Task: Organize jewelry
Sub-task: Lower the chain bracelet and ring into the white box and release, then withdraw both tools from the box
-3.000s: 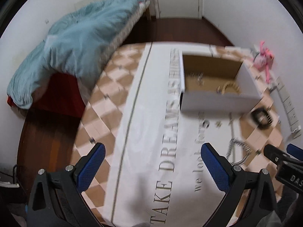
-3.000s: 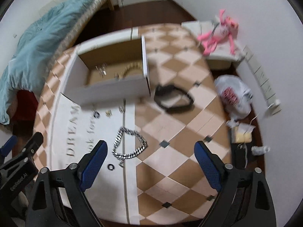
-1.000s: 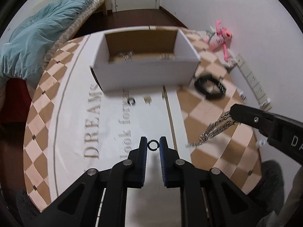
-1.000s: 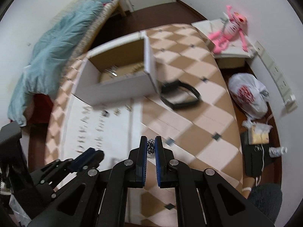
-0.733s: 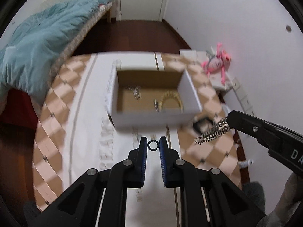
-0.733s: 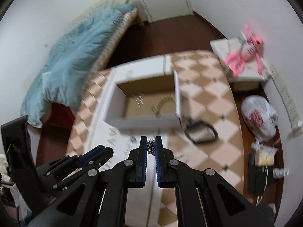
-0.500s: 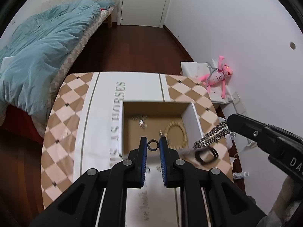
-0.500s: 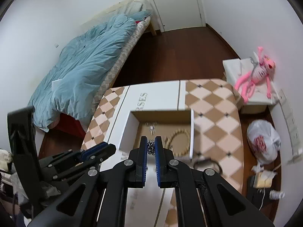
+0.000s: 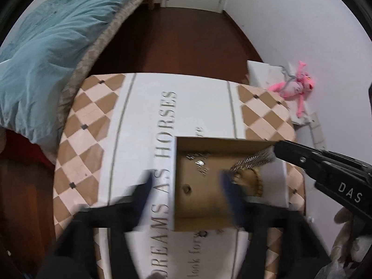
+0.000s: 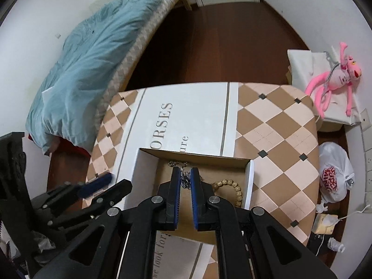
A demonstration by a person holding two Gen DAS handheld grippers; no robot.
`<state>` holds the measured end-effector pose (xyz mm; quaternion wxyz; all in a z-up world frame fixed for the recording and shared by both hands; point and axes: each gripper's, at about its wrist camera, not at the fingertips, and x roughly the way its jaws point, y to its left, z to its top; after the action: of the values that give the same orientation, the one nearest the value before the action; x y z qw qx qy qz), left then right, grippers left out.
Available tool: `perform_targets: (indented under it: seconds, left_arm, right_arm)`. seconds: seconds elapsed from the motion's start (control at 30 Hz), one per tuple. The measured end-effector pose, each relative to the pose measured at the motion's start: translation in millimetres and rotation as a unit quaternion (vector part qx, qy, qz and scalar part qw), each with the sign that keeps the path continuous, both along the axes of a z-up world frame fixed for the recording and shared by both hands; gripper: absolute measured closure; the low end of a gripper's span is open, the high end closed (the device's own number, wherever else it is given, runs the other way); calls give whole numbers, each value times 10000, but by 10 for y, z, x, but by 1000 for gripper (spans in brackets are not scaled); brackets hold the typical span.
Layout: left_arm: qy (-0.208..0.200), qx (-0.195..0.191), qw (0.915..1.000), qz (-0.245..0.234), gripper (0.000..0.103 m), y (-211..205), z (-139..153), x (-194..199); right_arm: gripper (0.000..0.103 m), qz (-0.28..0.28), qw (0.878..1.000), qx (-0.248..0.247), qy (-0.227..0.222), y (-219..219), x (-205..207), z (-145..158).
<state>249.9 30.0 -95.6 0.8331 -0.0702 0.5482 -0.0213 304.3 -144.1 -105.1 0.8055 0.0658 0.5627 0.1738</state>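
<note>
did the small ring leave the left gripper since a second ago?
Yes. The left gripper is opening with nothing between its fingers; the small ring now lies on the floor of the box, beside the bead bracelet.

The open cardboard box [image 10: 148,174] has no lid, so its top is free to enter from above. Its floor is partly taken: a wooden bead bracelet [image 10: 229,189] at 3 o'clock, small silver pieces [image 9: 197,160] against the far wall at 12, a small ring [image 9: 187,188] near the middle. The right gripper [image 10: 185,176] hangs over the box with a silver chain [image 9: 253,160] between its pads, crowding the right half. The left gripper [image 9: 186,183], jaws opening with nothing between them, spans the left wall. The tablecloth [image 10: 193,116] from 10 to 2 o'clock lies bare.
</note>
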Motion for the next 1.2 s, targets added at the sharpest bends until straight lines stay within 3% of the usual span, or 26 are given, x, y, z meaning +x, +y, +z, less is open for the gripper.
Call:
perform_targets:
  seconds: [0.03, 0.07, 0.1, 0.13, 0.2, 0.23, 0.33, 0.37, 0.53, 0.7, 1.2]
  left_arm:
    - [-66, 63, 9999, 53, 24, 23, 5, -12]
    - [-76, 144, 9998, 83, 24, 39, -2, -18]
    - [-55, 196, 9997, 103, 23, 57, -16, -11]
    - [-27, 251, 9996, 125, 14, 70, -33, -15]
    - [-60, 378, 9991, 173, 3, 96, -66, -50]
    - [-92, 451, 9988, 185, 3, 97, -74, -72]
    - [-201, 659, 9974, 187, 3, 82, -120, -151]
    - [-219, 712, 9970, 183, 3, 69, -136, -171]
    - [-262, 899, 9955, 132, 3, 9, -230, -291]
    - [-298, 886, 9954, 194, 2, 25, -220, -367]
    - [-944, 1057, 9892, 372, 2, 6, 262, -867]
  right_arm:
    - [78, -30, 10000, -63, -26, -21, 0, -8]
    - [58, -49, 9999, -87, -46, -38, -6, -12]
    - [50, -85, 9998, -137, -92, -66, -21, -10]
    - [42, -118, 9995, -243, -137, -90, -43, -11]
    - [42, -169, 9987, -439, -177, -129, -98, -33]
    - [39, -187, 9974, -661, -218, -134, -145, -57]
    - [12, -253, 9932, -1101, -274, -137, -292, -156]
    - [9, -277, 9920, -1205, -239, -144, -341, -208]
    - [7, -354, 9870, -1558, -174, -128, -556, -444]
    - [7, -512, 9875, -1482, -154, -183, -662, -484]
    - [7, -987, 9782, -1557, -959, -250, -1202, 111]
